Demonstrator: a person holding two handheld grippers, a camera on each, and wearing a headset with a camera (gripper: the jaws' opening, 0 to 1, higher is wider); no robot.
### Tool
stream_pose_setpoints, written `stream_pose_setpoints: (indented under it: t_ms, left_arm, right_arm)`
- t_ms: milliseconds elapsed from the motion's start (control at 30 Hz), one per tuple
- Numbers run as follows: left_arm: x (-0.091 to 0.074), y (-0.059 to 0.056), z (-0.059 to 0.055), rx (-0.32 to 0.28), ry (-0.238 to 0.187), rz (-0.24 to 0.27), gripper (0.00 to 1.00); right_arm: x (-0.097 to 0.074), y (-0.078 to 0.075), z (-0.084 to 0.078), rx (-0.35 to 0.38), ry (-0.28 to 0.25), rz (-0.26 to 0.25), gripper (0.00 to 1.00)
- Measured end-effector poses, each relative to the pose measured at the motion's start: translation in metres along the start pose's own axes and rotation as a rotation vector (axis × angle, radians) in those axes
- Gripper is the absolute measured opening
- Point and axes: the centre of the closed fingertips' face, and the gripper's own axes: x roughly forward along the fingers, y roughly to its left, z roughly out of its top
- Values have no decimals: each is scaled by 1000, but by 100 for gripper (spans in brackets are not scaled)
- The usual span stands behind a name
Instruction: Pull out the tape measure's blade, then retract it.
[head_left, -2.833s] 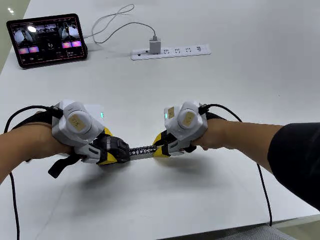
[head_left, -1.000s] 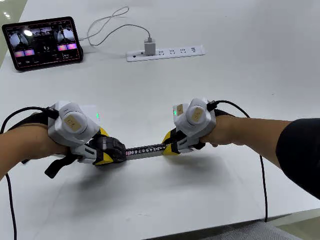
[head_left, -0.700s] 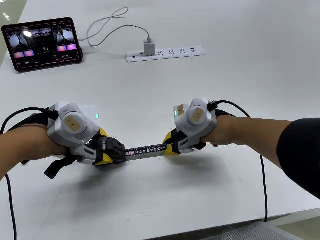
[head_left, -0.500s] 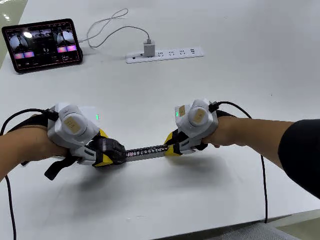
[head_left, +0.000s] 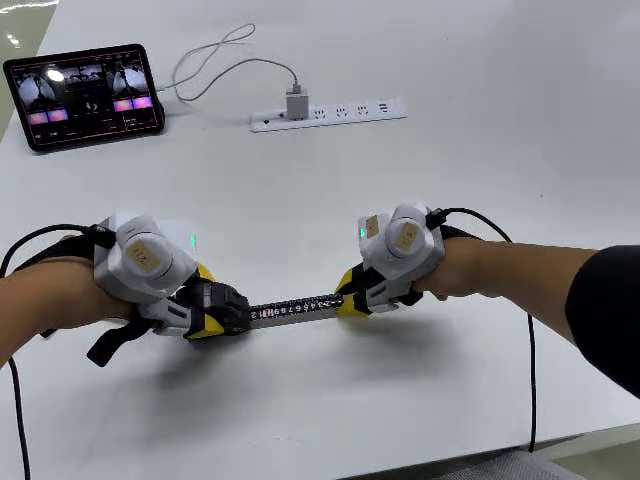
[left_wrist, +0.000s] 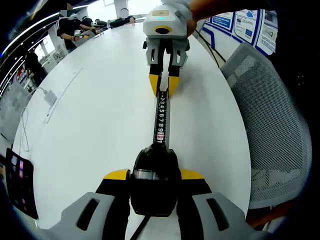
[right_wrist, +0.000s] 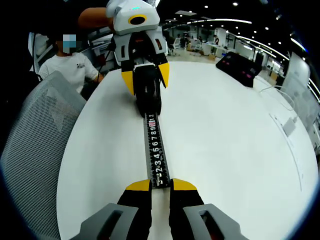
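My left gripper is shut on the black tape measure case low over the white table. A short length of black blade with white numbers runs out of the case to the right. My right gripper is shut on the blade's tip, its yellow fingertips pinching the end. In the right gripper view the case sits between the left gripper's yellow tips across the table. About twelve centimetres of blade show between the two grippers.
A tablet with a lit screen stands at the far left of the table. A white power strip with a charger and cable lies at the back. A grey mesh chair stands beside the table edge. Black cables trail from both wrists.
The right gripper has moved a little to the right with the blade tip, so slightly more blade shows. The left gripper and the case have stayed roughly where they were.
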Motion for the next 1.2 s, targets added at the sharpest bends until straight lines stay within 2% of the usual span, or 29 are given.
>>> stream_pose_setpoints:
  t_ms: [1200]
  left_arm:
    - [-1, -1, 1, -1, -7, 5, 30]
  right_arm:
    - [-10, 1, -12, 24, 4, -10, 8]
